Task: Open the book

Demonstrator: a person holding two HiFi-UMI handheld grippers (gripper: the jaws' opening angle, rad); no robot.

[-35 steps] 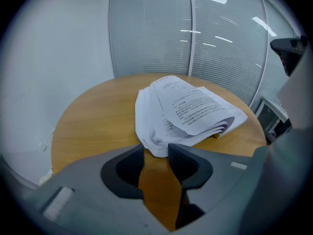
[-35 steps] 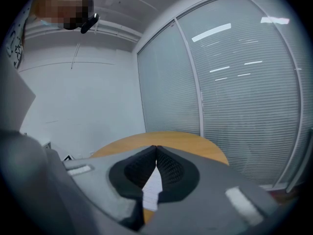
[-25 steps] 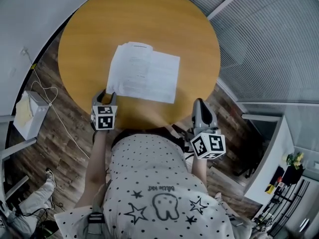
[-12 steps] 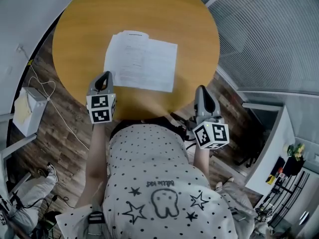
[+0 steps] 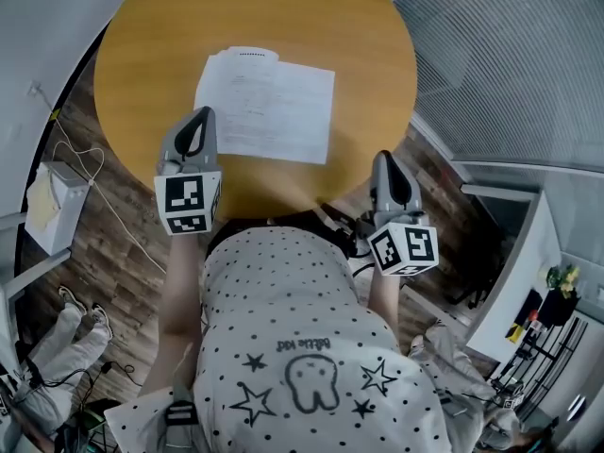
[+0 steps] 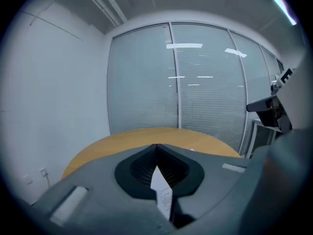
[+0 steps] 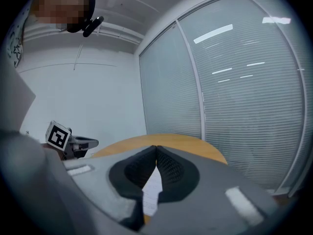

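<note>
The book (image 5: 267,105) lies open and flat on the round wooden table (image 5: 142,45), its white printed pages facing up. My left gripper (image 5: 198,113) hangs raised over the book's near left corner with its jaws shut and nothing between them. In the left gripper view the jaws (image 6: 156,146) meet, and a strip of page (image 6: 161,192) shows through the gap below the tips. My right gripper (image 5: 385,159) stays by the table's near right edge, shut and empty. In the right gripper view (image 7: 156,148) a strip of the book (image 7: 152,190) shows past the closed jaws.
A white box (image 5: 52,206) and loose cables lie on the wood floor to the left. Glass walls with blinds (image 5: 510,55) curve round the far and right sides. A white desk (image 5: 514,291) stands at the right. Someone's legs (image 5: 66,338) show at the lower left.
My left gripper has shut and risen from the table's near edge up over the book's near left corner. The right gripper and the open book have stayed put.
</note>
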